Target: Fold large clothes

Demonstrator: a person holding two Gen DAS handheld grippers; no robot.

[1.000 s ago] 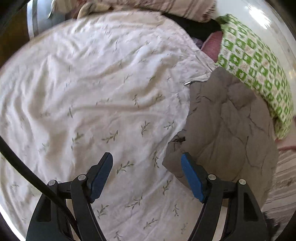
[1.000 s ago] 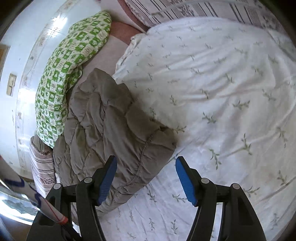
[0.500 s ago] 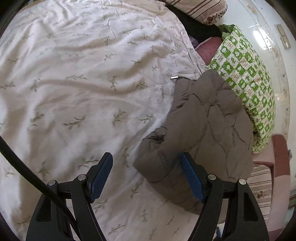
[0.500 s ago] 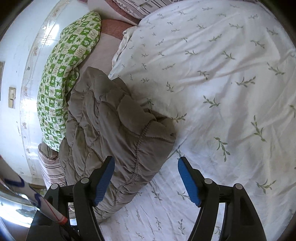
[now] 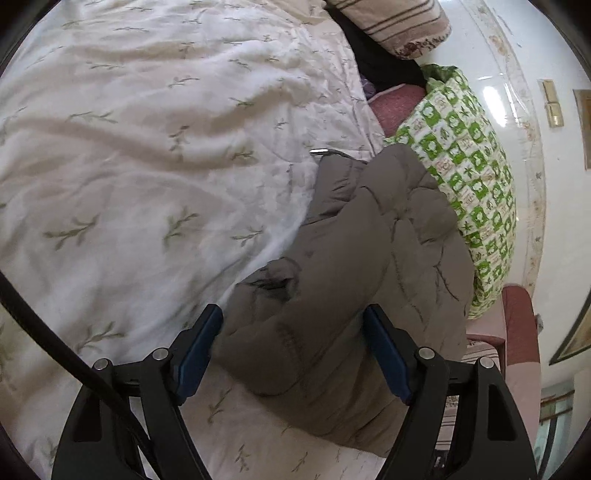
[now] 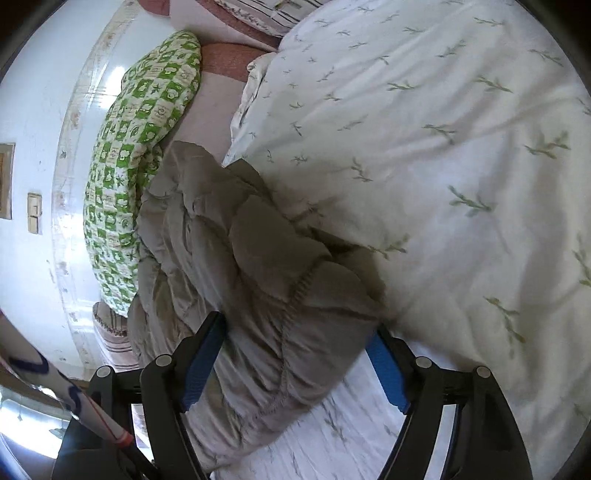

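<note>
A grey-brown quilted jacket (image 5: 388, 258) lies folded into a thick bundle on a white bedcover printed with green sprigs (image 5: 147, 166). In the left wrist view my left gripper (image 5: 295, 354) straddles the bundle's near corner, its jaws wide and easing apart, the blue pads (image 5: 199, 347) not pressing on the cloth. The right wrist view shows the same jacket (image 6: 258, 258) from the other side, its stitched hem toward me. My right gripper (image 6: 295, 362) has the bundle's end between its jaws, which are opening. A metal zip pull (image 5: 319, 150) sticks out at the far edge.
A green-and-white checked pillow (image 5: 472, 166) (image 6: 140, 129) lies against the white wall just beyond the jacket. A striped pillow (image 5: 399, 26) sits at the head of the bed. The bedcover (image 6: 443, 129) spreads wide beside the bundle. A white pole with red and blue marks (image 6: 37, 369) crosses the corner.
Both grippers have sunk toward the jacket and turned, so the bundle now lies between each pair of jaws. The right jaws have widened. The jacket itself has not shifted.
</note>
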